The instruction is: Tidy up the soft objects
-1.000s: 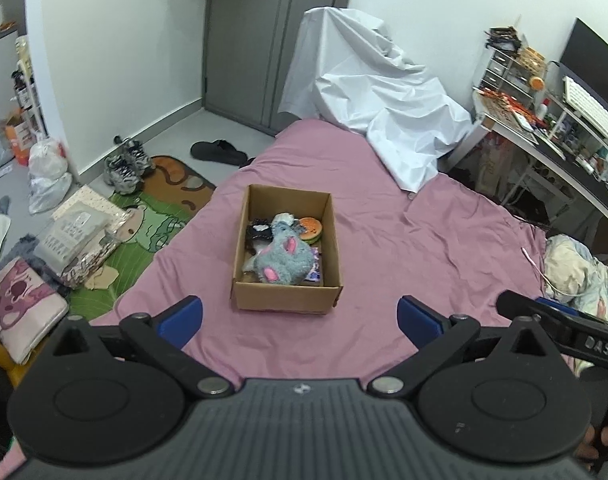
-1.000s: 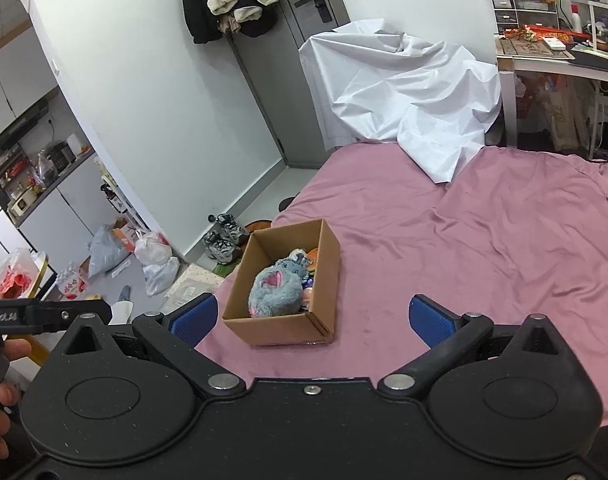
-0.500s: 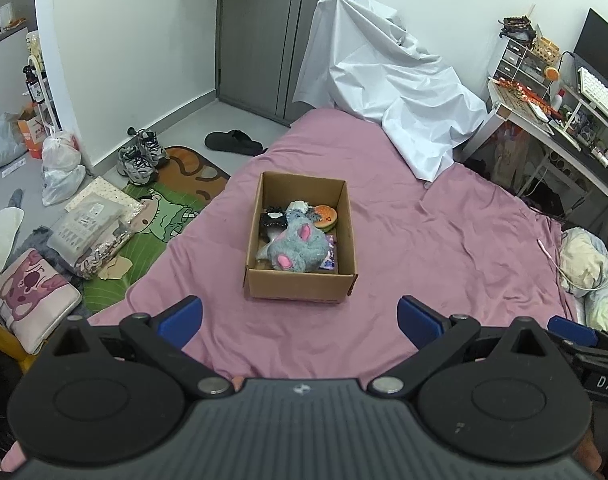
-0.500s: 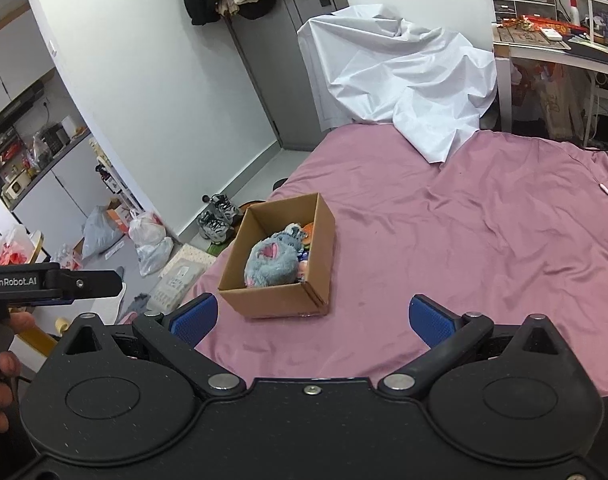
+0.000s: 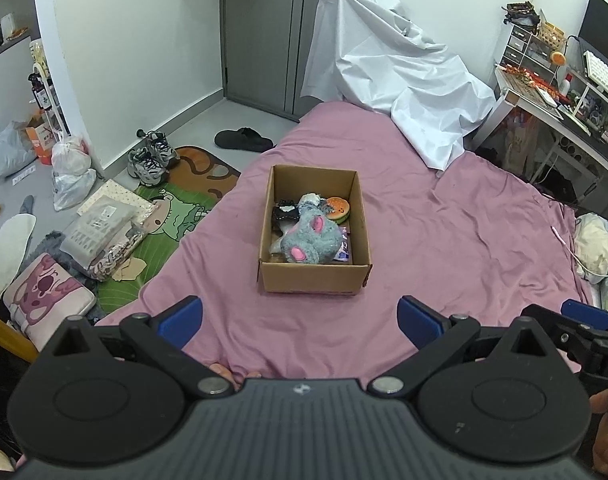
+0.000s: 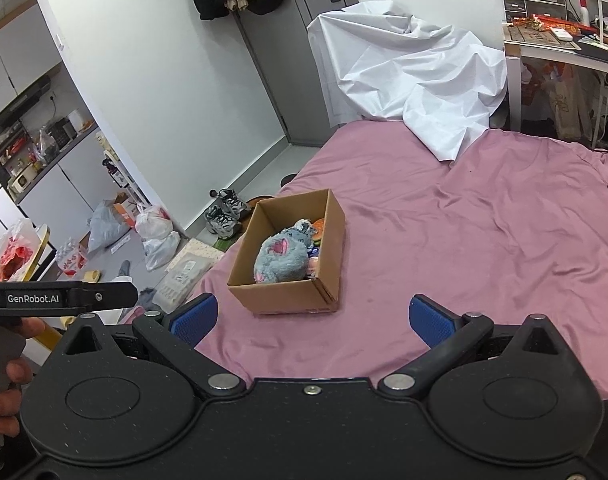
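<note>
A brown cardboard box sits on the pink bedsheet near the bed's left side. Inside lie a grey plush toy with pink paws, a burger-shaped toy, a small dark toy and other small items. My left gripper hangs open well short of the box, nothing between its blue pads. My right gripper is open too, with the box ahead and slightly left. The left gripper's handle shows at the right wrist view's left edge, held by a hand.
A crumpled white sheet covers something at the bed's far end. A cluttered desk stands on the right. On the floor to the left lie shoes, a slipper, bags, a green rug and cushions. A pillow rests at the bed's right edge.
Both grippers have drawn back and risen a little, so the box looks farther off and more of the room shows. Both stay open; the toys in the box have not moved.
</note>
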### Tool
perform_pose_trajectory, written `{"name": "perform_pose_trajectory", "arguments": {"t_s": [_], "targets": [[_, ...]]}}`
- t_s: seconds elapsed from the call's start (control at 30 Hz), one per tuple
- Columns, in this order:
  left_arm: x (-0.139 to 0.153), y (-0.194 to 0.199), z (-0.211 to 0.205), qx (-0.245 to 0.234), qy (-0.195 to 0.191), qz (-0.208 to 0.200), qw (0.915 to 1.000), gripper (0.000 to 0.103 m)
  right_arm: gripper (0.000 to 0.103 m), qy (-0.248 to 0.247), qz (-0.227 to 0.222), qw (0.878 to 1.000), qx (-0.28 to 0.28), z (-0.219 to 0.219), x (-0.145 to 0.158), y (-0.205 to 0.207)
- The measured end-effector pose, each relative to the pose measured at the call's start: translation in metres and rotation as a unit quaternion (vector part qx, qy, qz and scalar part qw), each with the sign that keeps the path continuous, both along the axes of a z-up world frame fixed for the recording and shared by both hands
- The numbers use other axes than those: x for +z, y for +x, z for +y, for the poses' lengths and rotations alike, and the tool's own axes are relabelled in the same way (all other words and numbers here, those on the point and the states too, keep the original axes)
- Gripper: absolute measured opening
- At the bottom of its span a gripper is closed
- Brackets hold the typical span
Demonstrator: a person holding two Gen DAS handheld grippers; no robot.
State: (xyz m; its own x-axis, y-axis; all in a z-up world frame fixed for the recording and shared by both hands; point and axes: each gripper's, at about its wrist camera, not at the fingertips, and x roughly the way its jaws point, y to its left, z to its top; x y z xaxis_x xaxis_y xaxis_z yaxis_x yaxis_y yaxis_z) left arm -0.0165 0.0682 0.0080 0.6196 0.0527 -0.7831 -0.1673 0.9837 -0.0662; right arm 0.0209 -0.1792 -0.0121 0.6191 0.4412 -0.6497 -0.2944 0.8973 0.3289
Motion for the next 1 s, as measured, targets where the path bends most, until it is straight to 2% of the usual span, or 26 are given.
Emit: {"name": "perform_pose_trajectory", "arguments": {"t_s": [1.0], "targets": [[0.0035,0.0012,-0.0034,-0.008,0.016,-0.004,0.9998,0.103,0.103,-0.008,-0.005,1.0,0.004,0.0025,0.0037,-0.0001]]}}
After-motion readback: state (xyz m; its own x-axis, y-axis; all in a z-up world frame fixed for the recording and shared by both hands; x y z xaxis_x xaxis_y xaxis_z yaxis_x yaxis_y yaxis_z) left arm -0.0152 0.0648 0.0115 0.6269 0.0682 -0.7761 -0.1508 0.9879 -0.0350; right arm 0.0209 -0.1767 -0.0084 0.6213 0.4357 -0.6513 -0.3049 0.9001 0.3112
